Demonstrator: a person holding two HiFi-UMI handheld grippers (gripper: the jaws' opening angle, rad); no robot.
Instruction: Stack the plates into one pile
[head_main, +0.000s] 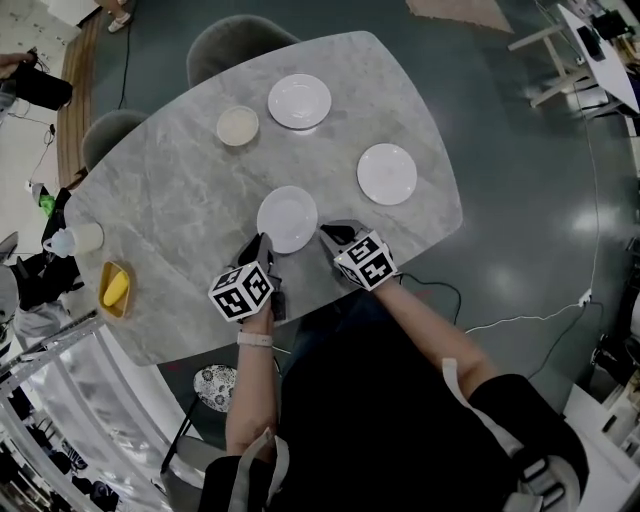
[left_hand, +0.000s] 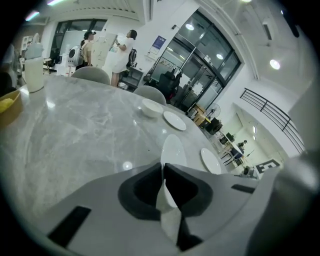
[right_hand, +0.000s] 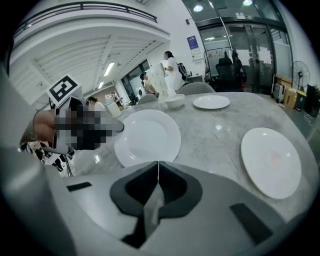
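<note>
**Stacking barely begun: three plates apart, near plate in the left jaws**

Progress: no pile yet. Three white plates lie separately on the marble table (head_main: 180, 200), and none touches or overlaps another.
- Near plate (head_main: 287, 218): at the table's 6 o'clock edge, closest to the person.
- Right-hand plate (head_main: 387, 173): at the near plate's 2 o'clock, well apart.
- Far plate (head_main: 299, 101): at the near plate's 12 o'clock, well apart. A small bowl (head_main: 238, 126) sits near it at its 8 o'clock. The bowl is not a plate, so it likely stays out of the pile.

Left gripper (left_hand: 163, 167): jaws almost together and pinched on the near plate's rim at roughly its 8 o'clock. The white rim shows in the slit between the pads. Can't tell whether the plate is off the tabletop.

Right gripper (right_hand: 158, 164): jaws fully together with nothing between them. Its tips are just beside the same plate's rim at about 4 o'clock. Can't tell whether they touch it.

Judgement: the step in hand is the pickup of the first plate. Nothing is placed so far. What's left is to carry the near plate onto one of the other two, then bring the third plate onto that pair. That makes two placements, so nearly the whole task remains.
</note>
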